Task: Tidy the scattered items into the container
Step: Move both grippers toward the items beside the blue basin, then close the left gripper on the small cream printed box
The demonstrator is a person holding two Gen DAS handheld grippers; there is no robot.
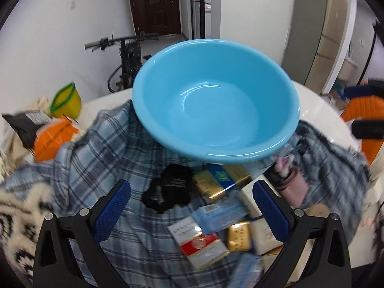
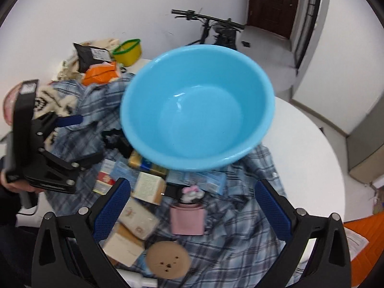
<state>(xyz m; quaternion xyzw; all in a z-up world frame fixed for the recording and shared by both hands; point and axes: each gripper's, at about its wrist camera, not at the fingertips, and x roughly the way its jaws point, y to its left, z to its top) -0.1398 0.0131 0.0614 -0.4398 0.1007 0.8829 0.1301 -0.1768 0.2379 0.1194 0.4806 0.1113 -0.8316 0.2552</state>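
Now the round white table point(image 2: 309, 144) carries a blue checked cloth point(image 1: 100, 148), and on it rests a big light-blue plastic basin point(image 1: 216, 100), tilted, with nothing inside. Just before the basin lie small boxes, like the red-and-white carton point(image 1: 204, 247) and the pink square holder point(image 2: 188, 218). Both the left gripper point(image 1: 192, 213) and the right gripper point(image 2: 193, 211) stand wide and hold nothing.

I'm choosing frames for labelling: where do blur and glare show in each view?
Left wrist: plaid shirt and lower boxes smeared by motion; blue basin sharp, with streaks of glare. Right wrist: left gripper and nearby boxes blurred; pink bottle fairly crisp.
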